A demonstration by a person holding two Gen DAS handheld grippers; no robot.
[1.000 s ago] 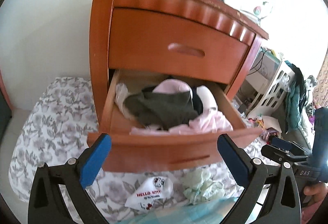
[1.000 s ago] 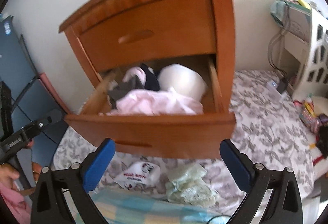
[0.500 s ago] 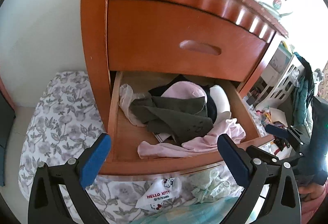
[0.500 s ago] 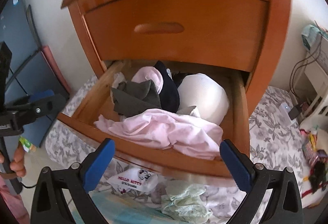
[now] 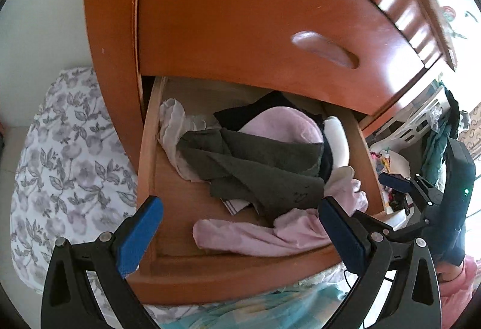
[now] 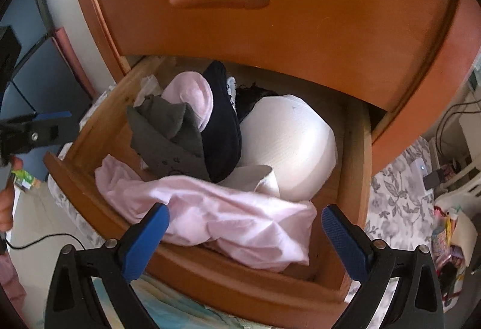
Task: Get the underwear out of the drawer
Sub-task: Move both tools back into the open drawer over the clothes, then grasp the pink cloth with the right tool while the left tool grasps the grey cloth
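The lower drawer (image 5: 228, 278) (image 6: 246, 275) of a red-brown nightstand stands pulled out, full of underwear. A pale pink garment (image 5: 270, 235) (image 6: 228, 217) lies along the front, a dark grey-green one (image 5: 258, 169) (image 6: 168, 133) in the middle, with a pink cup (image 5: 285, 124) (image 6: 192, 94), a black piece (image 6: 222, 130) and a white cup (image 6: 288, 145) behind. My left gripper (image 5: 240, 226) hangs open over the drawer's front left. My right gripper (image 6: 245, 232) is open just above the pale pink garment. Neither holds anything.
The shut upper drawer (image 5: 270, 22) (image 6: 270, 7) overhangs the back of the open one. A grey floral bedspread (image 5: 60, 166) (image 6: 399, 196) lies on both sides. The right gripper (image 5: 421, 193) and a hand show at right in the left wrist view; white shelving (image 6: 463, 166) stands right.
Both grippers have moved closer and higher over the open drawer, so its contents fill the views. The clothes lying in front of the nightstand have dropped out of sight. Both stayed open.
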